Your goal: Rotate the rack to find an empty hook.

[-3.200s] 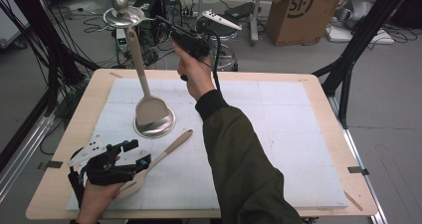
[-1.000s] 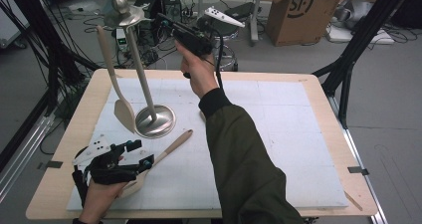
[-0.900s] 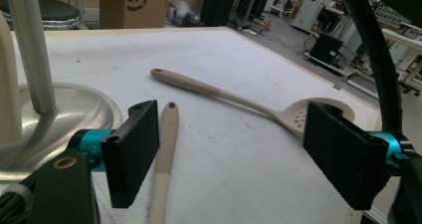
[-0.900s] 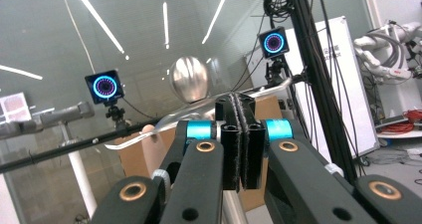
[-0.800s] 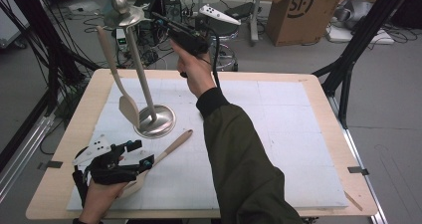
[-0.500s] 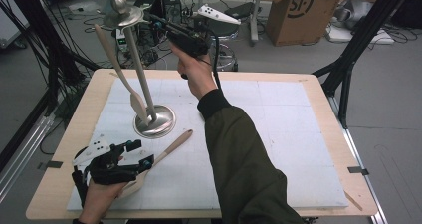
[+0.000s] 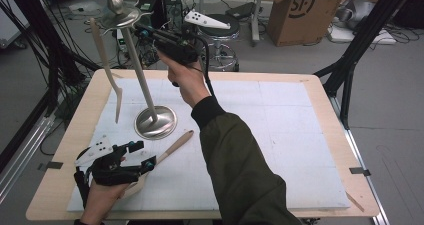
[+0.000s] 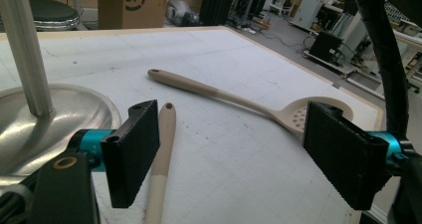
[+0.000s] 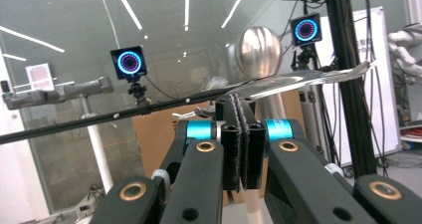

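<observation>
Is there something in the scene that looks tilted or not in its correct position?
The metal rack leans instead of standing upright. One spatula hangs from its top, while two utensils lie on the white mat.

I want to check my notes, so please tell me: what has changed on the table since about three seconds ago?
The hanging spatula has swung from in front of the stand's base to the left of the metal stand and now shows edge-on. Unchanged: the right tongs stay shut and empty near the stand's top, the left tongs stay open over the wooden spoon, and the stand has not moved.
</observation>
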Tool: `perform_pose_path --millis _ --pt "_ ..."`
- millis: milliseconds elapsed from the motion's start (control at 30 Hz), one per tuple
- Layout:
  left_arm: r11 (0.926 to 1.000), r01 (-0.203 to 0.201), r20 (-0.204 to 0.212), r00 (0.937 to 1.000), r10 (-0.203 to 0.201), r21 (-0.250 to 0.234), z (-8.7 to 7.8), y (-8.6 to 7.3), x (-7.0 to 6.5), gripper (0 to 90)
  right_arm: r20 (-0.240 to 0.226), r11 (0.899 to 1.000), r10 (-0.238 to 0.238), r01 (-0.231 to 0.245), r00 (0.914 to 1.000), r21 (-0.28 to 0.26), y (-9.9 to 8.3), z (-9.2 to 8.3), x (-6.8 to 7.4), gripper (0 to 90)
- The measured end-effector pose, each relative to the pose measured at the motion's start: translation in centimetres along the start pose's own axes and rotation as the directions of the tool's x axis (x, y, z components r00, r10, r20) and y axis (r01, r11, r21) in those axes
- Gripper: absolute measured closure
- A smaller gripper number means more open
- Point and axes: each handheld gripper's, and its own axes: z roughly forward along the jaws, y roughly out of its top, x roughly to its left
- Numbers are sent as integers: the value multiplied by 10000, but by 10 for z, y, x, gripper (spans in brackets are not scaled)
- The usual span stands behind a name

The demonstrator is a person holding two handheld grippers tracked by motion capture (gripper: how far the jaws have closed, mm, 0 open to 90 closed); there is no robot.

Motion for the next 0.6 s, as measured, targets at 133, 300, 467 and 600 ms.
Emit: perform_pose_path --millis 133,300,467,600 --pt "10000 -27 0 10000 27 -23 0 0 0 234 36 10000 -25 25 10000 11 0 1 2 896" --pt "10000 -8 19 10000 8 -22 0 0 0 234 98 9999 -119 119 9999 5 1 -1 2 896" --pt "10000 -56 0 10000 56 -41 -1 0 1 234 315 9999 -115 112 9994 103 -2 -5 1 896" --pt "10000 -8 -60 10000 7 -41 -2 1 3 234 764 9997 32 -49 9971 220 -9 -23 -3 894"
